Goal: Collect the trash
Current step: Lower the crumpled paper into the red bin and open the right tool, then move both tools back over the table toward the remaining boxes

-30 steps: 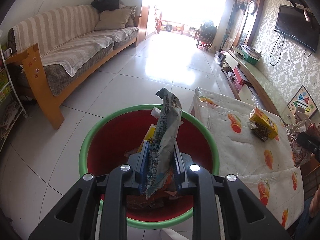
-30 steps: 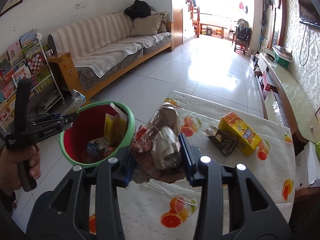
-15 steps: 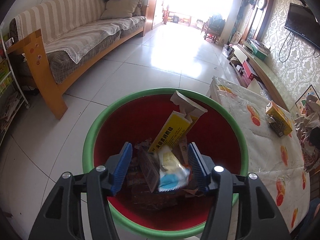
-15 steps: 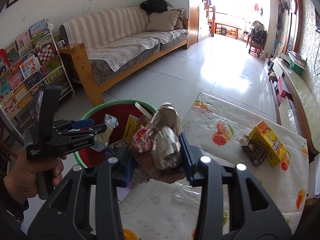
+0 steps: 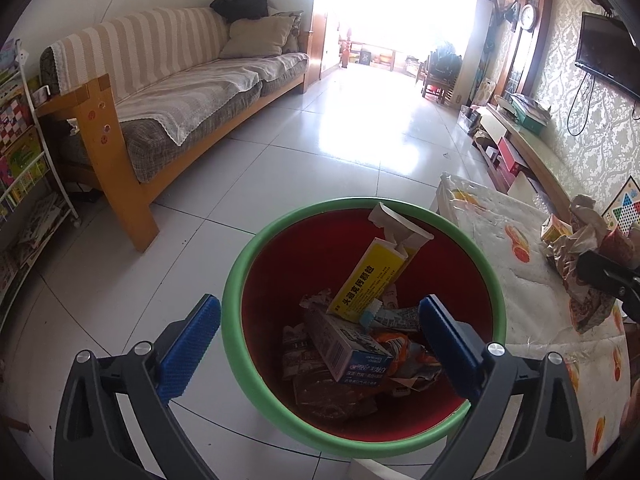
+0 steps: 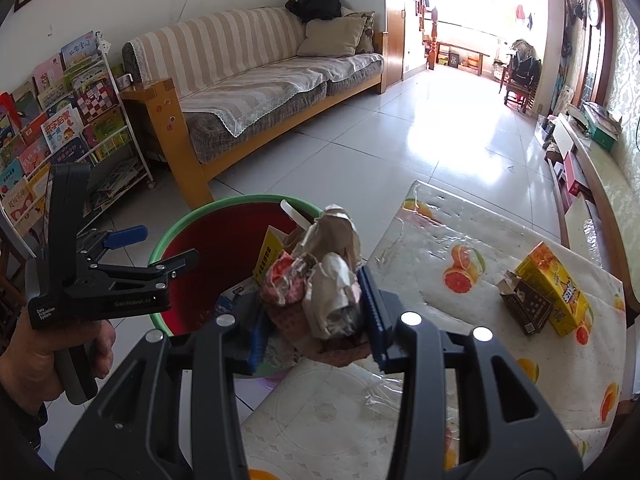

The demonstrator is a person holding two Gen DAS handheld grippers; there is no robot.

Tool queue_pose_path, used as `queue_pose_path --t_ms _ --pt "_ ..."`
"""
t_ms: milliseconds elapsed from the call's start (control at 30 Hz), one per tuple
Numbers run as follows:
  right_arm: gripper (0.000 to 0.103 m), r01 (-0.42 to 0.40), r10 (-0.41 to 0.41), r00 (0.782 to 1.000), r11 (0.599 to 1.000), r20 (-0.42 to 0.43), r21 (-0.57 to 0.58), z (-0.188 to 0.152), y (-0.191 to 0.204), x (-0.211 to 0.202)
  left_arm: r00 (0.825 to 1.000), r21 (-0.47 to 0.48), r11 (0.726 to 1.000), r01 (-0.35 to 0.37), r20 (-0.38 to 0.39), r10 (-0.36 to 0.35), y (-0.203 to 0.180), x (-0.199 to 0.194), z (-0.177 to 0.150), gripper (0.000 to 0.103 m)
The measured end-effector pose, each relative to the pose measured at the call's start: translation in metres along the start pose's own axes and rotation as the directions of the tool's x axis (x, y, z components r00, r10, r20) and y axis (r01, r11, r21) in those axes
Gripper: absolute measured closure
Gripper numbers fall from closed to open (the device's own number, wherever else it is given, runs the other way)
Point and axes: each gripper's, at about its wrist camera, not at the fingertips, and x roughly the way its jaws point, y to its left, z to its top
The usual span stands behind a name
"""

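Right wrist view is showing the right gripper (image 6: 316, 320) clamping crumpled wrappers (image 6: 320, 280); it should be clearing the bin (image 6: 176, 232) rim before releasing, while the left gripper (image 5: 320, 328) is hanging spread apart.

The bin (image 5: 236, 276) stood on the floor (image 5: 304, 160), just left of the counter (image 6: 460, 280). Boxes and wrappers (image 5: 352, 344) lay inside it. Two boxes (image 6: 544, 296) sat on the counter's right side. The sofa (image 6: 256, 80) stood behind.
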Motion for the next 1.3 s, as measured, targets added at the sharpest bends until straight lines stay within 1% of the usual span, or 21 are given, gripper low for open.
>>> queue_pose_path --t_ms 267,567,800,967,1033,1067,1100,1133,1167,1200,1233,1300 --pt "0.064 -0.022 0.021 1.0 0.999 -0.004 -0.024 0.011 0.02 0.024 0.998 -0.035 0.997 -0.068 0.018 0.068 0.029 -0.018 -0.007 0.008" --pt "0.064 -0.046 0.044 0.998 0.997 -0.035 -0.054 0.017 0.046 0.06 0.991 -0.099 0.987 -0.124 0.028 0.127 0.062 -0.03 -0.018 0.008" --pt "0.061 -0.052 0.047 0.996 0.997 -0.077 -0.064 0.015 0.059 0.085 0.989 -0.121 0.983 -0.141 0.022 0.144 0.074 -0.033 -0.021 0.008" --pt "0.055 -0.046 0.038 0.994 0.996 -0.102 -0.077 0.01 0.065 0.096 0.989 -0.125 0.982 -0.14 0.023 0.144 0.077 -0.033 -0.021 0.008" --pt "0.044 -0.038 0.03 0.995 0.996 -0.099 -0.079 0.009 0.066 0.096 0.989 -0.127 0.982 -0.141 0.019 0.144 0.079 -0.032 -0.022 0.008" --pt "0.041 -0.037 0.029 0.995 0.996 -0.095 -0.079 0.009 0.065 0.095 0.989 -0.128 0.982 -0.141 0.018 0.145 0.079 -0.032 -0.022 0.008" --pt "0.031 -0.036 0.028 0.995 0.996 -0.093 -0.08 0.01 0.065 0.094 0.989 -0.129 0.981 -0.141 0.017 0.145 0.079 -0.031 -0.022 0.008" --pt "0.019 -0.032 0.025 0.996 0.996 -0.09 -0.082 0.01 0.065 0.093 0.989 -0.129 0.982 -0.141 0.017 0.144 0.079 -0.031 -0.021 0.008" --pt "0.014 -0.024 0.017 0.997 0.996 -0.079 -0.085 0.01 0.064 0.091 0.989 -0.127 0.982 -0.142 0.018 0.146 0.079 -0.031 -0.021 0.008" --pt "0.007 -0.017 0.011 0.998 0.996 -0.069 -0.088 0.01 0.064 0.089 0.989 -0.123 0.982 -0.142 0.02 0.145 0.078 -0.031 -0.021 0.008" --pt "0.005 -0.012 0.006 0.998 0.996 -0.062 -0.091 0.012 0.063 0.087 0.99 -0.118 0.983 -0.139 0.021 0.142 0.077 -0.032 -0.021 0.008" --pt "0.005 -0.003 -0.003 0.998 0.996 -0.064 -0.093 0.014 0.063 0.087 0.989 -0.114 0.984 -0.14 0.022 0.143 0.075 -0.032 -0.022 0.008"
